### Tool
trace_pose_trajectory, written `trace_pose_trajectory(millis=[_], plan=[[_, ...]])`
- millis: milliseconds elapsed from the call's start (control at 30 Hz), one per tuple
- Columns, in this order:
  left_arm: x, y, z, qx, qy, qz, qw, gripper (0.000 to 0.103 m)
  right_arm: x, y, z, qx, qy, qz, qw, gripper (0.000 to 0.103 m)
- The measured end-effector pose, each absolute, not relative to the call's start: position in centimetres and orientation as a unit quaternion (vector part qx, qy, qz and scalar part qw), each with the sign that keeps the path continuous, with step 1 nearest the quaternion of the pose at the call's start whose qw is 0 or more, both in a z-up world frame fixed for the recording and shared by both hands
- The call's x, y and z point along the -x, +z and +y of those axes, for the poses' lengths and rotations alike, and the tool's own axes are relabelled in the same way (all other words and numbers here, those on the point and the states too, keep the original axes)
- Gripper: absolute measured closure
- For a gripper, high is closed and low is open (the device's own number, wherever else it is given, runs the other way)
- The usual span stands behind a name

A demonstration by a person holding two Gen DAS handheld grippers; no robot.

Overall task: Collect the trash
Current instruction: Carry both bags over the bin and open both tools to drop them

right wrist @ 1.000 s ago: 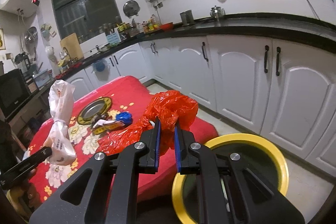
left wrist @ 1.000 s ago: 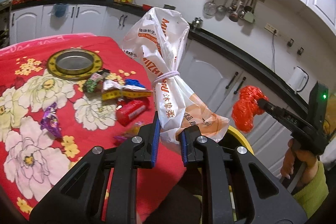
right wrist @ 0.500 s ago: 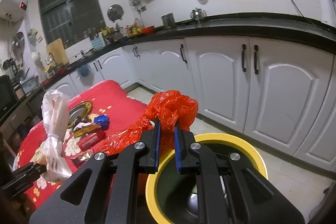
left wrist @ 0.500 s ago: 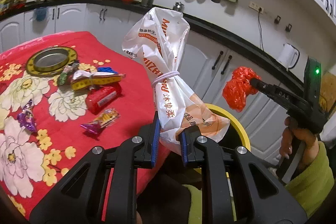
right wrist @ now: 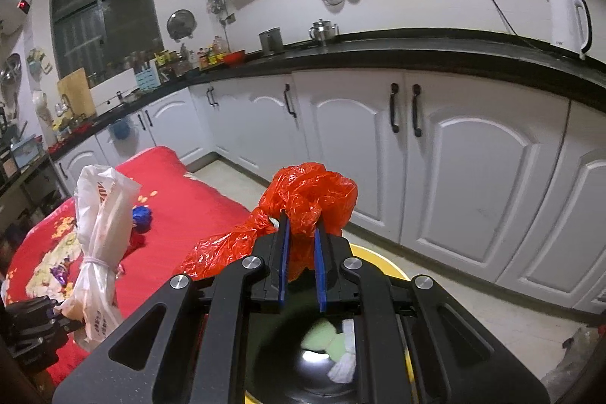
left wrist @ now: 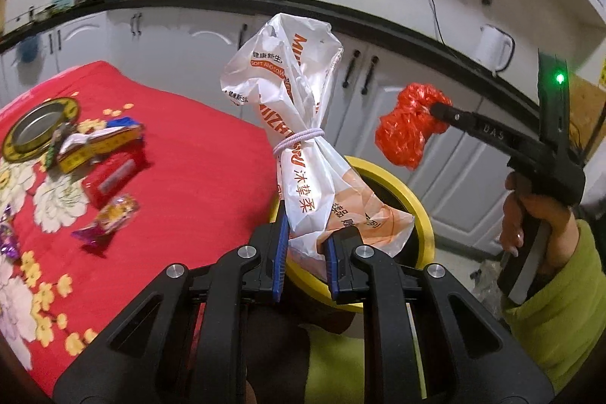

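Observation:
My left gripper (left wrist: 305, 235) is shut on a white plastic bag with orange print (left wrist: 299, 124), tied with a pale band; the bag stands upright over the near rim of a yellow-rimmed bin (left wrist: 416, 211). My right gripper (right wrist: 301, 237) is shut on a crumpled red plastic bag (right wrist: 310, 195), held above the same bin (right wrist: 382, 260), whose dark inside holds pale scraps. In the left wrist view the red bag (left wrist: 411, 129) hangs above the bin's far side from the right gripper (left wrist: 435, 108). In the right wrist view the white bag (right wrist: 100, 233) shows at lower left.
A table with a red flowered cloth (left wrist: 181, 146) carries several wrappers (left wrist: 110, 173) and a round metal tin (left wrist: 36, 127). White cabinets (right wrist: 454, 169) under a black counter run behind the bin. A person's hand in a green sleeve (left wrist: 549, 275) holds the right gripper.
Both grippers have moved away from the table toward the yellow bin, each still holding its bag. The bin now lies right under the red bag, and the table has slid leftward in view.

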State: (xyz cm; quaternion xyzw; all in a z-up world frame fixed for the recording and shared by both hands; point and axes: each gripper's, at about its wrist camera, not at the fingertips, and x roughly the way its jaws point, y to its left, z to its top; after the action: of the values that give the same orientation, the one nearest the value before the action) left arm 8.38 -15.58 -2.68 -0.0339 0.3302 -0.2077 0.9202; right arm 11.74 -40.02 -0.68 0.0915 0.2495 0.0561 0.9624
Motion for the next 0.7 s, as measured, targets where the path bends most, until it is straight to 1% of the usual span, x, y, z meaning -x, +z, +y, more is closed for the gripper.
trace_pose_trajectory(millis=[367, 700], plan=[[-11.4, -5.5, -19.5, 0.013, -0.222, 0.379, 0.898, 0.092, -12.3, -3.4, -42.8, -0.071, 0.039, 0.281, 0.956, 0.092], [-13.6, -7.0, -21.3, 0.014, -0.234, 0.404, 0.884, 0.091, -12.8, -5.7, -43.4, -0.063, 0.052, 0.313, 0.946, 0.092]])
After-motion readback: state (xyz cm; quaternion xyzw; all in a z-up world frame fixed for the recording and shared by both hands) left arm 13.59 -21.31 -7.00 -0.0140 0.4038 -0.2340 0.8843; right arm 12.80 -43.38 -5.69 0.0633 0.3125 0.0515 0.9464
